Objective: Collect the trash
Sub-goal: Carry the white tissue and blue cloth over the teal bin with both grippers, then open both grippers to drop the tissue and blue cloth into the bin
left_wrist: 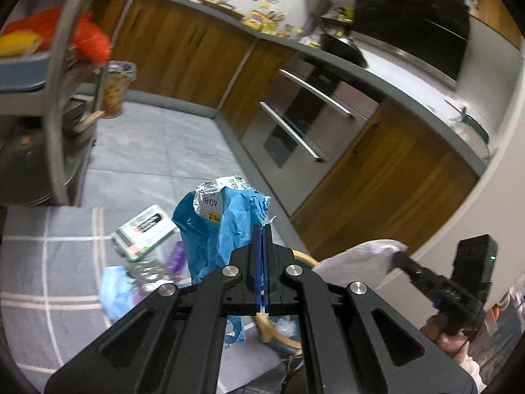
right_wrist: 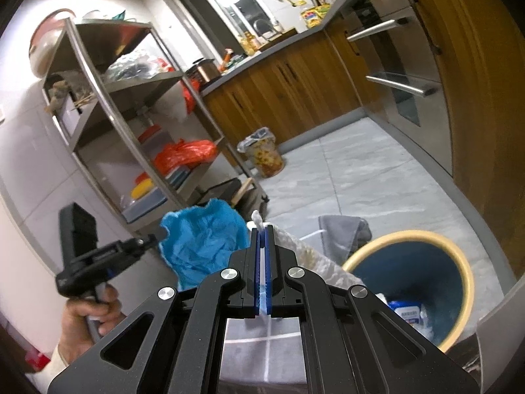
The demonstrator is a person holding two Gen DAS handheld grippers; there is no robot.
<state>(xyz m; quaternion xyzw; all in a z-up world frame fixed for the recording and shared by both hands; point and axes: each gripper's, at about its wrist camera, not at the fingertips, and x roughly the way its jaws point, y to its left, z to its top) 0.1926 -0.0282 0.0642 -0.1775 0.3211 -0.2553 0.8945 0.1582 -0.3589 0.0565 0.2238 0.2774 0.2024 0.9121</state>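
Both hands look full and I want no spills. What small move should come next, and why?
Probably carry the left tool, shut on the blue wrapper, over the open bin and let go there. The bin sits close on the floor, and more trash lies on the rug. The right tool grips white paper.

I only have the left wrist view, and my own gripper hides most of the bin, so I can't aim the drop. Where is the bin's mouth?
Observer: In the right wrist view the blue bin, with its yellow rim, stands on the floor low and to the right of the right gripper. Its mouth is in plain sight.
Operator: Anything in it already?
Observer: Yes, a white and blue packet lies inside.
Operator: Is my blue wrapper over the mouth?
Observer: No. The blue wrapper in the left gripper hangs to the left of the right gripper and its white sheet. The bin is on the other side.
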